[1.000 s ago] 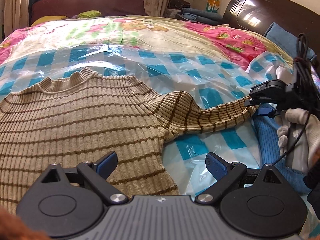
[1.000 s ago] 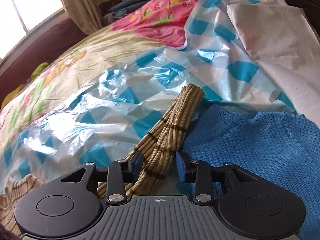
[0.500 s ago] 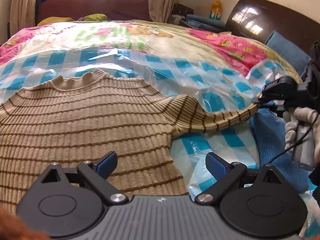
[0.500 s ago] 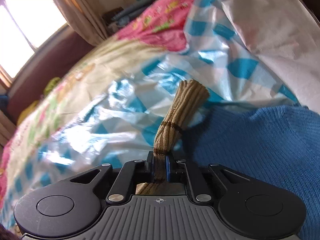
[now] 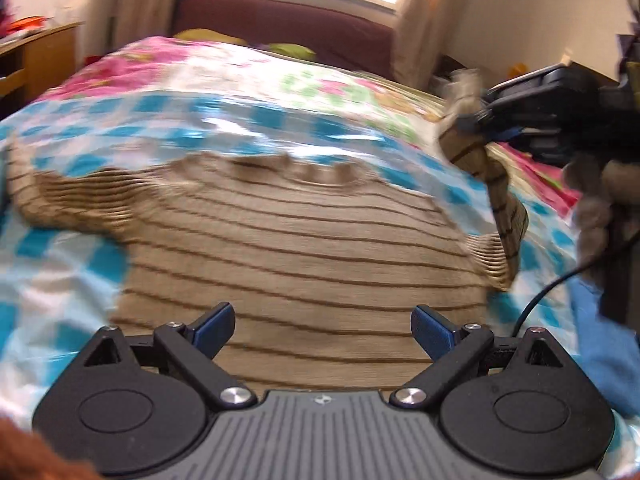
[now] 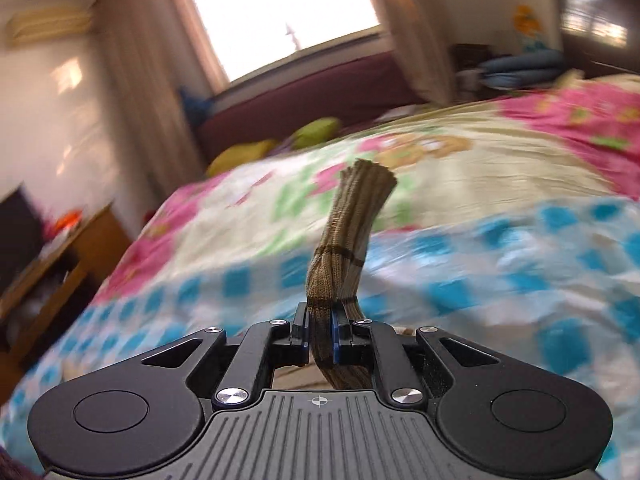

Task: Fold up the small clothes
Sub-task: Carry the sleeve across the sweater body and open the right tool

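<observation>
A tan ribbed sweater with thin brown stripes lies flat on the blue-checked plastic sheet, collar away from me. My left gripper is open and empty, low over the sweater's lower body. My right gripper is shut on the sweater's right sleeve, whose cuff sticks up past the fingers. In the left wrist view the right gripper holds that sleeve lifted above the sweater's right shoulder.
A blue knit garment lies at the right by a black cable. The floral quilt covers the far bed. A wooden desk stands left, a maroon sofa under the window.
My right gripper closed on the sleeve, then lifted it and swung it up and in toward the sweater's body. My left gripper shifted left over the sweater, still open.
</observation>
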`<state>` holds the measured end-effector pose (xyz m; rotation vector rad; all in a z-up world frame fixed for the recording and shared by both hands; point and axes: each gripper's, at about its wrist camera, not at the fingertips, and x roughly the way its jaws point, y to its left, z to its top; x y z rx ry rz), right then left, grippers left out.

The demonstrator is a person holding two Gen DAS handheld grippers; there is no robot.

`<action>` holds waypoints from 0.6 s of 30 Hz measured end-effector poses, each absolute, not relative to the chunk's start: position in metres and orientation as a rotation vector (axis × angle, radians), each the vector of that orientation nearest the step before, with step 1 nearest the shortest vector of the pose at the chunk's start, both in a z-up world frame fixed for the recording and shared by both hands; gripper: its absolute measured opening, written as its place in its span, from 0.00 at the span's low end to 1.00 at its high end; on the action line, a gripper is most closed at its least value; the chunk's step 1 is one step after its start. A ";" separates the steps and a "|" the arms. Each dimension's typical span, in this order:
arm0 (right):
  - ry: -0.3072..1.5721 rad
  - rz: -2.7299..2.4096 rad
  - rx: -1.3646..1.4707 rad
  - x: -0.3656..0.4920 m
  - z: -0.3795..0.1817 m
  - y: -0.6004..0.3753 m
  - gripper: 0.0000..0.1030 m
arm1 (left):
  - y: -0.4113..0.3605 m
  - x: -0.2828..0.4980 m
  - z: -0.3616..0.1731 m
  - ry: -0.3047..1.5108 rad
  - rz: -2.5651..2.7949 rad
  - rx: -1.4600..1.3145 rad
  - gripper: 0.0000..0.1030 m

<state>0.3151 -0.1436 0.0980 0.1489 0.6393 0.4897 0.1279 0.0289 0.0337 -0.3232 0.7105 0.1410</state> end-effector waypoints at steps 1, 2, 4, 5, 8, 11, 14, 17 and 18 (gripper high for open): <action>0.660 0.525 0.107 0.312 0.087 -0.120 0.10 | 0.037 0.123 0.031 0.706 0.164 -0.323 0.96; 0.687 0.558 0.077 0.306 0.075 -0.100 0.10 | 0.045 0.118 0.028 0.702 0.187 -0.319 0.96; 0.733 0.630 0.011 0.298 0.047 -0.066 0.10 | 0.057 0.111 0.020 0.694 0.228 -0.307 0.96; 0.744 0.648 -0.032 0.293 0.033 -0.051 0.10 | 0.062 0.108 0.015 0.693 0.244 -0.304 0.96; 0.801 0.696 -0.155 0.278 -0.001 -0.023 0.13 | 0.074 0.104 0.001 0.714 0.260 -0.321 0.96; 0.818 0.714 -0.222 0.266 -0.012 -0.019 0.15 | 0.081 0.105 -0.008 0.731 0.246 -0.347 0.96; 0.775 0.721 -0.303 0.256 -0.005 -0.019 0.17 | 0.084 0.104 -0.010 0.727 0.230 -0.363 0.96; 0.741 0.753 -0.366 0.251 -0.002 -0.009 0.20 | 0.086 0.103 -0.010 0.726 0.219 -0.380 0.96; 0.741 0.769 -0.372 0.250 -0.002 -0.005 0.23 | 0.087 0.102 -0.009 0.725 0.217 -0.384 0.96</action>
